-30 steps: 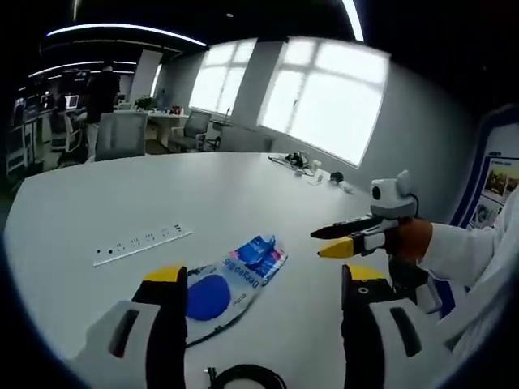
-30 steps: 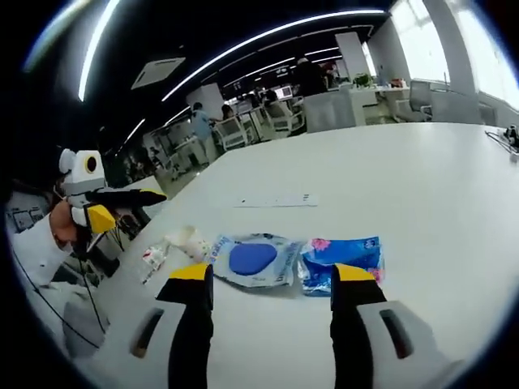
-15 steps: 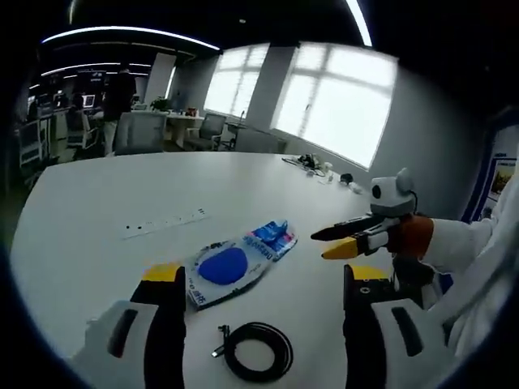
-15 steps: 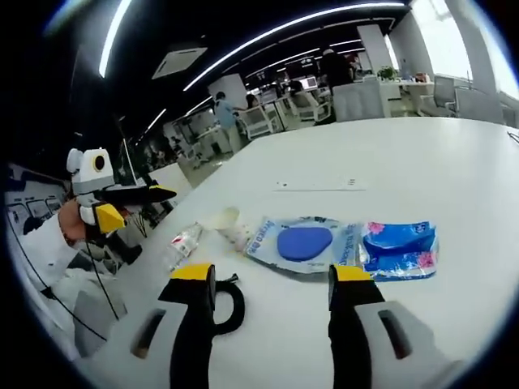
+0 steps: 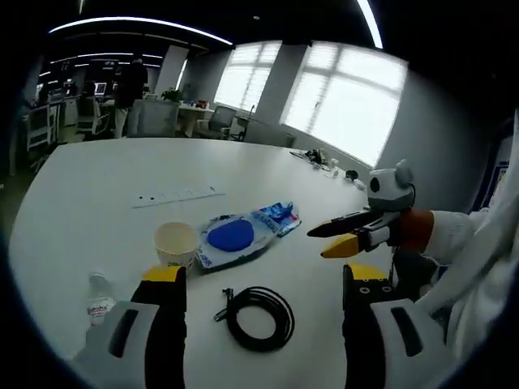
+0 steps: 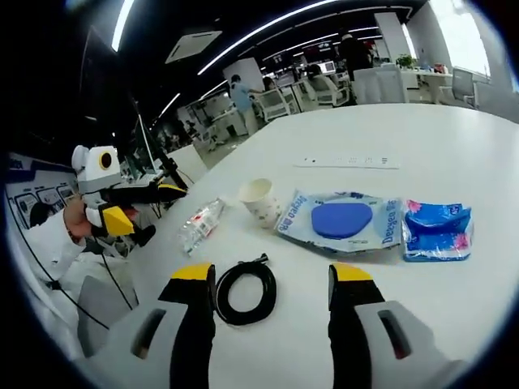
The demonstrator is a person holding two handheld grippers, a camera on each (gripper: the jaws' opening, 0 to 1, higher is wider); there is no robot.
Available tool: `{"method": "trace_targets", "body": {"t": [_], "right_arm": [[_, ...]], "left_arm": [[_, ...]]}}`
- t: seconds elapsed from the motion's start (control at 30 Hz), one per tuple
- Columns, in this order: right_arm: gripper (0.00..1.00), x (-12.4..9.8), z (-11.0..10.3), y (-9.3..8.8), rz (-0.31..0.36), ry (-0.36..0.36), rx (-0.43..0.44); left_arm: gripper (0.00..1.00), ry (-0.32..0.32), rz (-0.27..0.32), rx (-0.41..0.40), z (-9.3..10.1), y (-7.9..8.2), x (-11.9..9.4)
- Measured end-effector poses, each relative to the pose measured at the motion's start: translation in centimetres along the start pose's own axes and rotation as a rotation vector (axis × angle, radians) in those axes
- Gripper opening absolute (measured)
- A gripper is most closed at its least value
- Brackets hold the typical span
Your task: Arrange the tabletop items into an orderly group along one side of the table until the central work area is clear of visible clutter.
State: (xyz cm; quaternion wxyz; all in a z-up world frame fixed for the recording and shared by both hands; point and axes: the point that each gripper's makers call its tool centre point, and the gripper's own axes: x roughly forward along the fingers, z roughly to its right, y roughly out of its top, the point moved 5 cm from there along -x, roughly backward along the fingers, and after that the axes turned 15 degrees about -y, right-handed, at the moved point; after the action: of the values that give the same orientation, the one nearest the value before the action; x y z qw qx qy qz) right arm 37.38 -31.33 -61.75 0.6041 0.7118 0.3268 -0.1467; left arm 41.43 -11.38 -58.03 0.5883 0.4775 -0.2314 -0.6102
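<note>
On the white table (image 5: 89, 174) lie a paper cup (image 5: 176, 243), a clear packet with a blue disc (image 5: 231, 237), a blue tissue pack (image 5: 280, 215), a coiled black cable (image 5: 259, 318), a small plastic bottle (image 5: 99, 296) on its side and a white power strip (image 5: 178, 195). My left gripper (image 5: 264, 274) is open above the cable, holding nothing. The right gripper (image 5: 324, 241) hovers to the right of the packs. In the right gripper view, the right gripper (image 6: 272, 272) is open over the cable (image 6: 246, 292), with the cup (image 6: 259, 198), bottle (image 6: 199, 223), packet (image 6: 340, 220), tissue pack (image 6: 438, 231) and strip (image 6: 349, 162) beyond. The left gripper (image 6: 150, 207) hangs at the left.
Small items and cables (image 5: 320, 158) sit at the table's far edge under the windows. Office chairs and desks (image 5: 154, 117) stand beyond the table, with people standing (image 6: 243, 93) there. A white sleeve (image 5: 478, 251) fills the right side.
Both cameras have drawn back from the table, so the cup, bottle and coiled cable have come into sight. The items themselves lie where they were. Both grippers stay open.
</note>
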Motion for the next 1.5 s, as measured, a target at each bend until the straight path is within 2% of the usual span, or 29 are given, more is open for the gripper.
{"method": "trace_targets", "body": {"t": [0.23, 0.53, 1.07, 1.5], "right_arm": [[0.55, 0.7, -0.9, -1.2, -0.039, 0.014, -0.018], [0.52, 2.5, -1.6, -3.3, -0.102, 0.032, -0.04], [0.48, 5.6, -2.7, -5.9, -0.186, 0.058, -0.065], [0.43, 7.6, -2.8, -7.3, -0.236, 0.063, -0.08]], "left_arm": [[0.79, 0.011, -0.018, -0.037, -0.4, -2.3, -0.5], [0.78, 0.02, -0.034, -0.097, -1.2, -5.3, 0.0], [0.71, 0.014, -0.072, -0.17, -2.9, -9.2, 1.6], [0.59, 0.013, -0.088, -0.193, -3.9, -11.3, 3.3]]}}
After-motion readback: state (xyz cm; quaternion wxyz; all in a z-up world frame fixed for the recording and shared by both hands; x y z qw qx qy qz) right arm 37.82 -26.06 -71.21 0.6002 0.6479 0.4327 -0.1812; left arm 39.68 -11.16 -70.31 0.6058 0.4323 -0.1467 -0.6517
